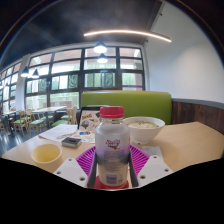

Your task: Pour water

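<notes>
A clear plastic bottle with a red cap and a pink-and-white label stands upright between my gripper's fingers, and both magenta pads press on its sides. The bottle's base shows red low between the fingers. Beyond it to the right sits a white bowl on the pale table. To the left, ahead of the fingers, stands a small yellow bowl.
A small dark box lies between the yellow bowl and the bottle. A printed card or menu stands behind the bottle. A green bench back runs behind the table. Other tables and chairs stand at the far left by the windows.
</notes>
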A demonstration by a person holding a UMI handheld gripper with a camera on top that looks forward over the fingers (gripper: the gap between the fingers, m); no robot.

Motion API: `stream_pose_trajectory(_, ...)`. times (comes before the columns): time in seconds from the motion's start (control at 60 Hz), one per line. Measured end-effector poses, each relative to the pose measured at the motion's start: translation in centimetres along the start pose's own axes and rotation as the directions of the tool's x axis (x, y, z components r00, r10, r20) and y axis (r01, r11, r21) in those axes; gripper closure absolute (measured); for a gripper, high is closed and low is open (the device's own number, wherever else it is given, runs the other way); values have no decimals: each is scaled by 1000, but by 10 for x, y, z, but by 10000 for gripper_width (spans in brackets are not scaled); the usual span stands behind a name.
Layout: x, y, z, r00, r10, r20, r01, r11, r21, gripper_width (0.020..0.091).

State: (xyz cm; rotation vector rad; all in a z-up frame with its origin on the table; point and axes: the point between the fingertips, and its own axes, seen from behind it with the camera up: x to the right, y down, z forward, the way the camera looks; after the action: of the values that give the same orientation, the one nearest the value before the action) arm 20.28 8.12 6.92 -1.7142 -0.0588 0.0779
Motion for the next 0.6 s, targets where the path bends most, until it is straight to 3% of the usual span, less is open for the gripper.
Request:
stream_pose_trajectory(0.117, 1, -7, -5, 1000, 7, 10, -8, 1000, 28, 517)
stream_pose_trajectory(0.233, 6, 0, -12, 1000, -8, -23, 8, 1000, 4, 260)
stream_pose_trajectory(0.317, 10, 1, -32, 997, -41, -60, 40, 999, -21, 268)
stream_pose_trajectory(0.6, -23, -29, -163, 997, -9, -71, 11, 1000, 25, 277)
